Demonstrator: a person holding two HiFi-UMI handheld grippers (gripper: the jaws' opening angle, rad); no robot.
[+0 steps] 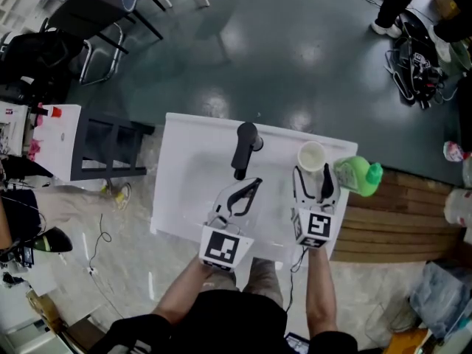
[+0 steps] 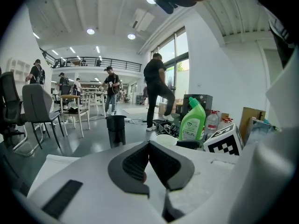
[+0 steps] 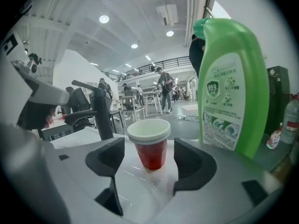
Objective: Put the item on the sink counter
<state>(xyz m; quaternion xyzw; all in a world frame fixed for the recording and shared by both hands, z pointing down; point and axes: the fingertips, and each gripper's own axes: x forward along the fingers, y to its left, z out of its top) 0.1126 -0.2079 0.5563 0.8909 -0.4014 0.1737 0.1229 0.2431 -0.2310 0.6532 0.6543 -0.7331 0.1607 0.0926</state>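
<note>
One cup (image 3: pixel 149 146) sits free between the spread jaws of our right gripper (image 1: pixel 313 183), left gripper (image 2: pixel 149 146) pressed together empty, so we back straight out toward 6 o'clock.

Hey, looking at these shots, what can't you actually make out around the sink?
Cup contents: right gripper view, its rim hides the inside; head view, too small.
Faucet base: left gripper view, behind the left gripper.
Bottle small print: right gripper view, blurred.

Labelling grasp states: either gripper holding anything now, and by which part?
Nothing held: right gripper jaws stand apart, clear of the cup; left gripper jaws are together, empty.
</note>
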